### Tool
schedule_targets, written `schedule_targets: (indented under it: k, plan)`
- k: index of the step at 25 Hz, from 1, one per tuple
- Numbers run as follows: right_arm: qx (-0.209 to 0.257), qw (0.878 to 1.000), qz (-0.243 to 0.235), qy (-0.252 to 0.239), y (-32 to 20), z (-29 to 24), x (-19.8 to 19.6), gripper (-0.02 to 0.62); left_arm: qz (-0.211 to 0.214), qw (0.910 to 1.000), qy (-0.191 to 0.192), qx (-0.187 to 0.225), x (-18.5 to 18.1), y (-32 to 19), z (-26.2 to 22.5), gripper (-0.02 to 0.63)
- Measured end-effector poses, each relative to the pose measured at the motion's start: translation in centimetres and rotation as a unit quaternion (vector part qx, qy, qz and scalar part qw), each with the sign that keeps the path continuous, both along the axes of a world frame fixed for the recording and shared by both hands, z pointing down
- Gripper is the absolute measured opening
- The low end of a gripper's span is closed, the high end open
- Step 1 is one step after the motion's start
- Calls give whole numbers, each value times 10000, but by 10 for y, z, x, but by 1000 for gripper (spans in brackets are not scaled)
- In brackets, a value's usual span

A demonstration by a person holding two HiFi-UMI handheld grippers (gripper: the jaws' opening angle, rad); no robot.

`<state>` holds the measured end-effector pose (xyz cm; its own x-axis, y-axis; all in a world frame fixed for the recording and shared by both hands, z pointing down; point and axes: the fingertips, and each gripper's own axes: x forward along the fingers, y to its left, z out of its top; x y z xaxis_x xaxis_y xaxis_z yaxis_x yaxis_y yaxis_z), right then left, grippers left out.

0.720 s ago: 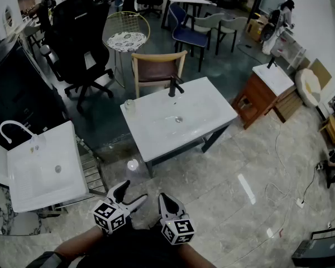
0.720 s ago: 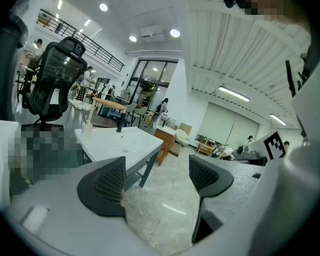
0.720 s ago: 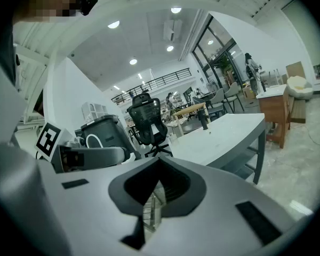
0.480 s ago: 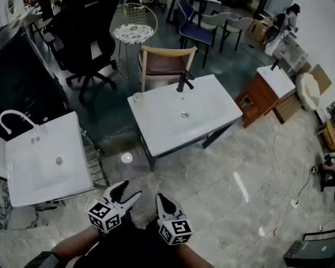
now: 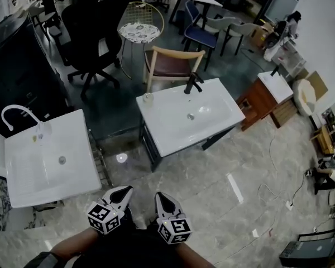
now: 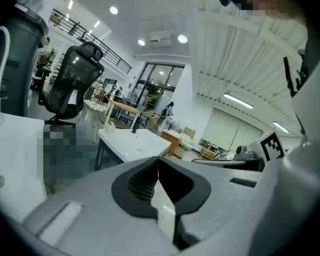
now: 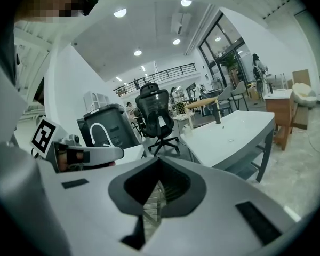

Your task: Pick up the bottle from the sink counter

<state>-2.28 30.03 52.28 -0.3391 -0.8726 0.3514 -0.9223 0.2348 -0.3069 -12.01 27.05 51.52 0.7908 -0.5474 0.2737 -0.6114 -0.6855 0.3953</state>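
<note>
- The left gripper (image 5: 121, 191) and right gripper (image 5: 158, 196) hung low in front of the person. Both were well apart from the counter (image 5: 223, 108), so the step in hand looked like the approach.
- The left jaws were pressed together with nothing between them. The right jaws also met at their tips and held nothing.
- The bottle (image 5: 148, 98), small and clear, stood upright on the counter's rear left corner. It was apart from the black tap (image 5: 192, 84), with a chair (image 5: 173, 66) just behind that edge.
- A second sink (image 5: 50, 161) stood to the left, so the walk-in probably had to pass between the two.
- To do it well, the person would likely come up to the counter's near left side, since that puts the corner within reach without leaning over the basin.
- The chosen jaws should be spread before the reach, not beside the bottle.
- A level approach with one pad on each side of the body seemed safest. A light, clear bottle could tip at a nudge or slip from a grip set too high.
</note>
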Motion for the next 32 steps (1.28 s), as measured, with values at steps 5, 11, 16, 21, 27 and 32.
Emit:
schedule_targets:
  k: [5,11,16,21,27,32]
  plan:
    - [158,9995,186,181,-6,-14,-17,8,119,9997,201,57,-20,-8,-11,0]
    - [143,9988,417,231,-2,-7,-33,8,193,9987,463,-77,-41,-14,-8,0]
    - [86,9981,555,255,-3,-6,-33,8,370,9980,456,-233,-38,-16,-1,0]
    - [48,9976,651,219,-13,0,-22,8,469,9975,459,-276,-23,-28,4,0]
    - [111,9984,546,78,-48,0,-8,8,287,9990,289,-156,-14,-56,1,0]
    - [124,9995,263,-79,-91,7,4,8,15,9999,14,151,-2,-93,-3,0]
